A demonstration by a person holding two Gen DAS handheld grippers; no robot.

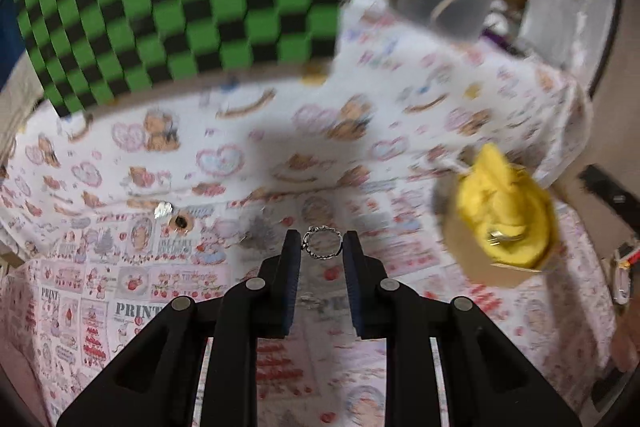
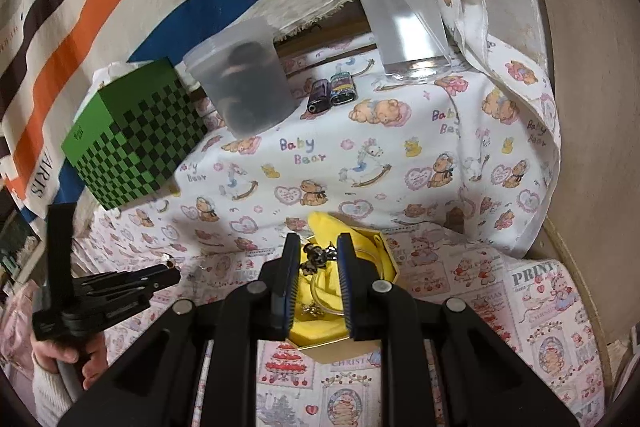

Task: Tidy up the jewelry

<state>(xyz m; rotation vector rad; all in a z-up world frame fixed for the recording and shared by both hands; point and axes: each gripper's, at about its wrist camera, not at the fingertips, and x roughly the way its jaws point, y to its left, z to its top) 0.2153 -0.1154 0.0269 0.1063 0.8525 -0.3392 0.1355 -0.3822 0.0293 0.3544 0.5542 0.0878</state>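
Note:
My left gripper (image 1: 322, 245) is shut on a silver ring (image 1: 322, 247), held by its rim between the fingertips above the printed cloth. The box with yellow lining (image 1: 506, 223) sits to its right with a piece of jewelry inside. In the right wrist view my right gripper (image 2: 318, 251) hovers over that box (image 2: 384, 251) and pinches a dark beaded piece (image 2: 314, 257) that hangs down between its fingertips. A thin bangle (image 2: 324, 301) and a small charm lie in the lining. The left gripper (image 2: 160, 277) shows at the left of that view.
A green checkered box (image 2: 136, 143), a frosted plastic tub (image 2: 248, 83), two lighters (image 2: 332, 93) and a clear spray bottle (image 2: 400, 7) stand at the back. More small jewelry (image 1: 180, 223) lies on the cloth at the left. A wall runs along the right.

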